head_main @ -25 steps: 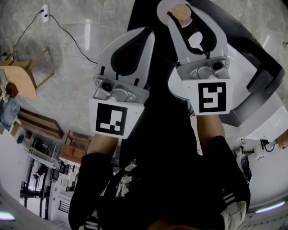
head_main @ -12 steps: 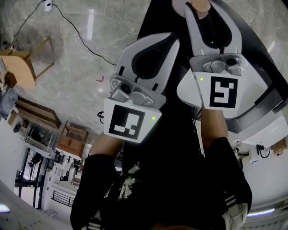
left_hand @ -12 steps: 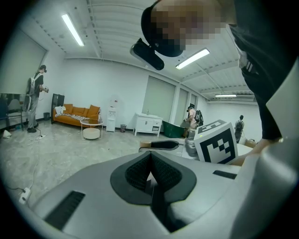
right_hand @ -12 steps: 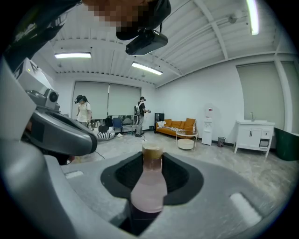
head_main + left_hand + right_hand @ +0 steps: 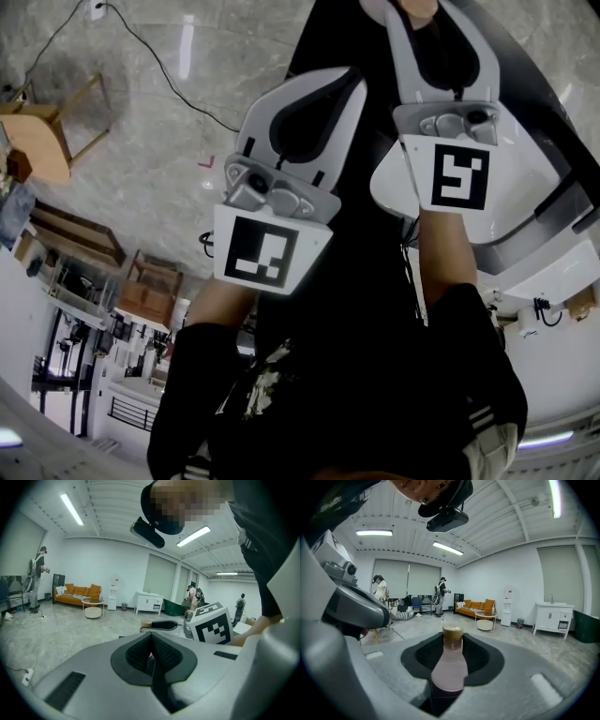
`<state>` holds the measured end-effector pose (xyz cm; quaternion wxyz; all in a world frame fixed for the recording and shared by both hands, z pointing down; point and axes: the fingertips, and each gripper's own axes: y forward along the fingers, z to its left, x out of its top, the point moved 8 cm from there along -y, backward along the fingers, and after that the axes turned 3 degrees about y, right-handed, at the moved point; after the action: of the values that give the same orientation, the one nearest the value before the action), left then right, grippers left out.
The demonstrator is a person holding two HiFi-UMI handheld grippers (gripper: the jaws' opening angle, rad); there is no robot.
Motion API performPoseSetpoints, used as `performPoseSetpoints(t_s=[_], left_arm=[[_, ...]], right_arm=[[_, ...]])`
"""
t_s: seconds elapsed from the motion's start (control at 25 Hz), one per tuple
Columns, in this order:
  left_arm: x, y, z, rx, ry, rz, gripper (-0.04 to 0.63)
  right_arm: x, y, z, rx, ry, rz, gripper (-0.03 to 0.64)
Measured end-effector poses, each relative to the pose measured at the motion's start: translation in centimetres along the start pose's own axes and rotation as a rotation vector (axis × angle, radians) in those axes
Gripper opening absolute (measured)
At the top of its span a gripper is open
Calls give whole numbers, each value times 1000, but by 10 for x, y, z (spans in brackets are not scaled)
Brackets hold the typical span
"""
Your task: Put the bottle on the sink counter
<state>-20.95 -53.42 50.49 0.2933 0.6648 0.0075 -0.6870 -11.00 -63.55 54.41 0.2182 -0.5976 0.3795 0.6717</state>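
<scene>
At frame centre, my right tool [image 5: 452,641] pinches 1 pink bottle [image 5: 450,667] by its body, likely for carrying; left tool [image 5: 151,639] pressed together, empty.

The bottle [image 5: 449,665] sits between the jaws of the right gripper [image 5: 424,19], which is just right of the left gripper [image 5: 339,84] and further forward. Behind the bottle is a sofa [image 5: 476,607] with a round table [image 5: 486,620] before it. A sink cabinet [image 5: 552,617] stands to their right.
</scene>
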Motion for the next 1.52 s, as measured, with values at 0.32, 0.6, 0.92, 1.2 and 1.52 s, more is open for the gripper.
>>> performPoseSetpoints(t_s=[0.32,0.6,0.92,1.2,1.52], left_arm=[[2,-3,-2,-17,30,-17,8],[7,-25,-15,-24,57,-28,8],[10,-55,-54,-45,66,-93,8],[19,-117,-92,-59,85,-115,8],[45,-174,-123,-105,105,-170,8]], right_arm=[[0,-5,0,-31,-8,-30,224],[11,-55,12,-85,-9,-32,225],[28,-123,49,-97,-41,-77,109],[61,-194,96,-109,11,-134,-5],[99,-257,150,-131,-66,-95,-5]])
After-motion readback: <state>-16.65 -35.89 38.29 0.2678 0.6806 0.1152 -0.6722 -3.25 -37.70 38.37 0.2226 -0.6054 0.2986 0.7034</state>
